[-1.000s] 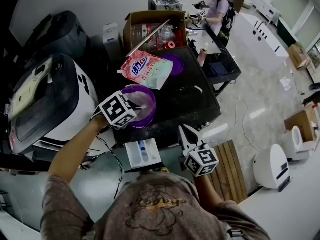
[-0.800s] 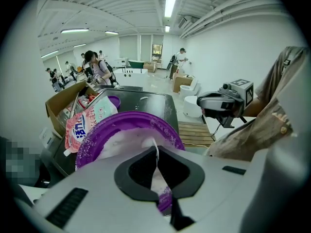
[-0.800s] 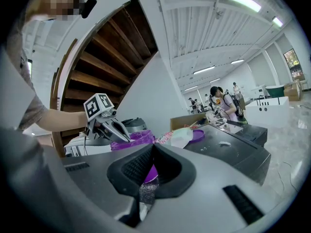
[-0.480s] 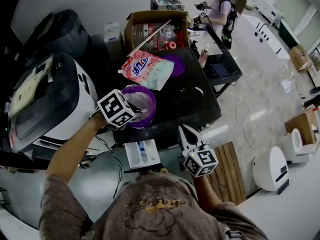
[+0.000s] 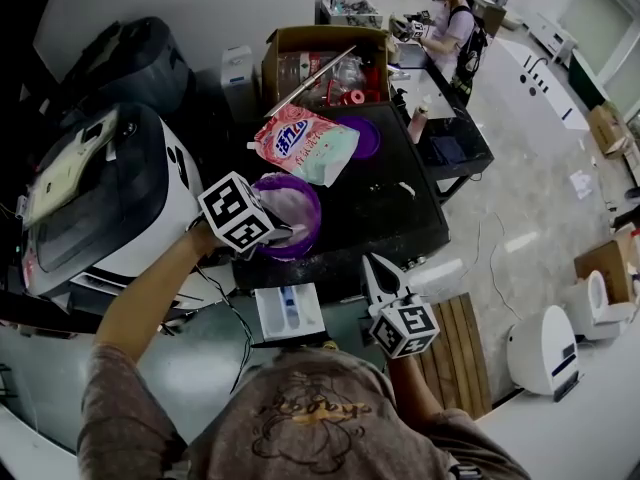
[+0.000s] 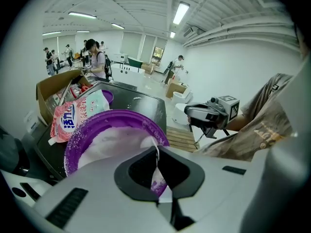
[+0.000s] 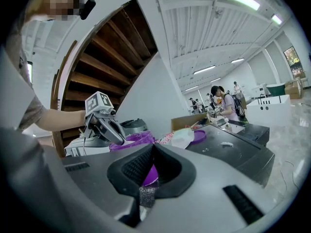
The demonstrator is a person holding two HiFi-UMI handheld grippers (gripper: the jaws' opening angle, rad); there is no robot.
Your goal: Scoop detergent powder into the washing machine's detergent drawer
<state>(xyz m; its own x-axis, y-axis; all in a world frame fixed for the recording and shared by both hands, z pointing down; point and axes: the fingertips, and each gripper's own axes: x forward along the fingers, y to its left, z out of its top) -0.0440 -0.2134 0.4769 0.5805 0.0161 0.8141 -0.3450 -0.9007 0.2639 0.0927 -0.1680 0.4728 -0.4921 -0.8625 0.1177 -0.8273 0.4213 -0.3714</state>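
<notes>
A bright open hall with a pale floor; in the middle of the head view stands a black table (image 5: pixel 395 223). Over the last second almost nothing has moved. The left gripper (image 5: pixel 283 232) has stayed at the near-left rim of the purple bowl (image 6: pixel 75 147) and the right one has kept its place. The scooping step therefore looks unfinished, with no load yet on its way to the drawer.

Nearest, at lower centre of the head view, the white detergent drawer (image 5: pixel 285 311) lies pulled out, below the table edge. Whether it holds any powder is too small to tell. Just right of it the right gripper (image 5: pixel 367 261) hangs with its jaws pressed together on nothing, tips pointing toward the table.

Above and left, the left gripper's jaws are clamped on the thin handle of a white scoop (image 6: pixel 149 142), whose head sits in the white powder heaped in the bowl. Beyond the bowl lie the pink detergent bag (image 5: pixel 305 143) and a purple lid (image 5: pixel 367 138), then a cardboard box (image 5: pixel 300 40). The washing machine (image 5: pixel 90 198) fills the left of the frame. A person (image 5: pixel 455 23) stands at upper right.
</notes>
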